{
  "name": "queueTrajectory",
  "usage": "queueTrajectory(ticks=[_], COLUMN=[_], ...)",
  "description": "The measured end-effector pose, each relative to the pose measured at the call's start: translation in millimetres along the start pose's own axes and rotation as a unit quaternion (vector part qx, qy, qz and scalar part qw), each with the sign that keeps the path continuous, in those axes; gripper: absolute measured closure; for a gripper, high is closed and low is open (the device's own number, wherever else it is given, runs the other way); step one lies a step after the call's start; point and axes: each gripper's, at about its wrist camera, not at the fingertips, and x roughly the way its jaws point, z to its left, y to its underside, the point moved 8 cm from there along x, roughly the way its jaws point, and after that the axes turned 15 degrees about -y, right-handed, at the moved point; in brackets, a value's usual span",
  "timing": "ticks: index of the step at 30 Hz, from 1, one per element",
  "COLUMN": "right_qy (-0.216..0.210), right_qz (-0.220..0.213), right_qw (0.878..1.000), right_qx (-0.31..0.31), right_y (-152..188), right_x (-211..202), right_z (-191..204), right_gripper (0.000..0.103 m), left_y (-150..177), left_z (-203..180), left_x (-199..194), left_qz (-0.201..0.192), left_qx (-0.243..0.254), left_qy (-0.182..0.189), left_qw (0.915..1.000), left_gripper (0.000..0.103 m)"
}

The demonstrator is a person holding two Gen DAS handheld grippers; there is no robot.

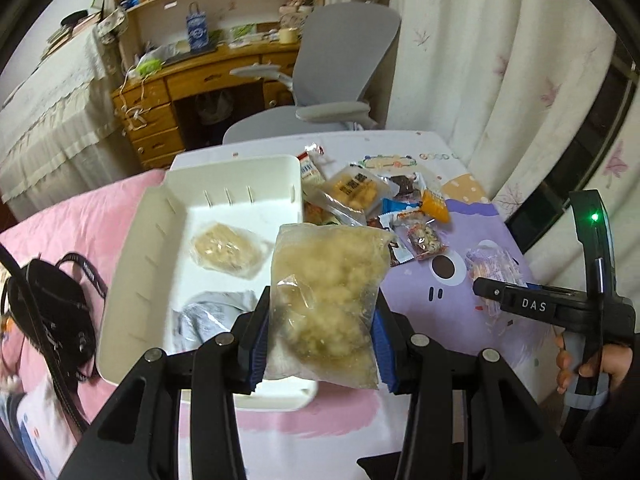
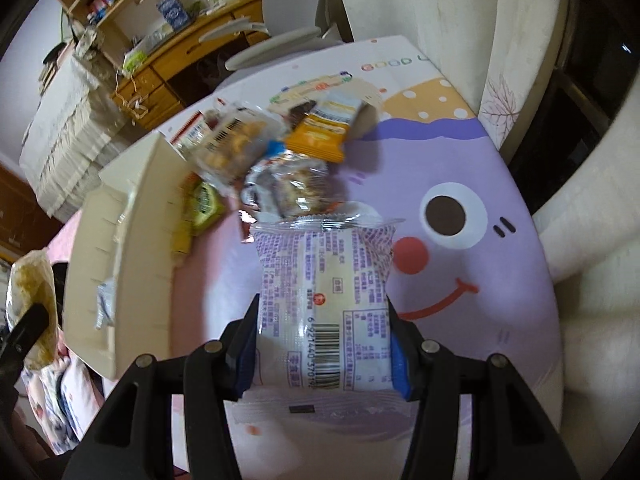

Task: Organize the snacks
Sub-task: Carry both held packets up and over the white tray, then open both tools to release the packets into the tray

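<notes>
My left gripper (image 1: 322,340) was clenched on a clear plastic bag of pale, crumbly yellowish snack (image 1: 326,304), its blue-padded fingers (image 1: 259,344) pressing both sides of the bag, which I held raised in front of the near right corner of the white rectangular plastic bin (image 1: 152,248). Inside that bin lay a clear-wrapped beige pastry (image 1: 226,250) and a crumpled grey-and-white foil packet (image 1: 208,316), near each other on the bin floor.

My right gripper (image 2: 324,344) was grasping a white and purple printed snack packet with a barcode (image 2: 324,292), the pads tight against its long edges, held above the purple cartoon-face sheet (image 2: 460,272) covering the bed. From the left wrist camera I could see that gripper's black body out to the right, with a hand (image 1: 580,364) wrapped around its handle.

The remaining loose snacks (image 1: 372,200) sat in a heap just beside the bin's far right side, among them an orange packet (image 2: 320,140) and a green and yellow packet (image 2: 204,204) close against the bin wall. A black strapped bag (image 1: 52,312) rested on the pink bedding (image 1: 80,216) left of the bin. Behind stood a grey office chair (image 1: 344,60) and a wooden desk with shelves (image 1: 192,76).
</notes>
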Motion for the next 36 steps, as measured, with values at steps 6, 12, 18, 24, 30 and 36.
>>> queueTrajectory(ticks=[6,12,18,24,30,36], right_qy=[-0.009,-0.019,-0.027,-0.041,-0.053,-0.044], right_qz=[-0.029,-0.066,-0.108,-0.127,-0.126,-0.131], right_qw=[1.000,0.998,0.993,0.988,0.985,0.982], right_qx=[0.003,-0.006,-0.032,-0.074,-0.107,-0.132], right_y=[9,16,20,25,30,33], right_x=[2,3,3,8,16,20], right_z=[43,93,145,188,220,237], right_gripper=[0.050,0.050,0.050,0.050,0.050,0.043], left_y=[0,-4,-4,0,6,9], left_z=[45,93,135,170,190,196], left_x=[-6,-1,7,16,21,18], left_qz=[-0.017,-0.031,-0.036,-0.033,-0.032,-0.040], left_qx=[0.009,0.015,0.024,0.017,0.005,0.005], left_qy=[0.021,0.038,0.046,0.040,0.046,0.055], left_qw=[0.9996,0.9987,0.9980,0.9985,0.9984,0.9977], left_gripper=[0.060,0.060,0.060,0.060,0.060,0.038])
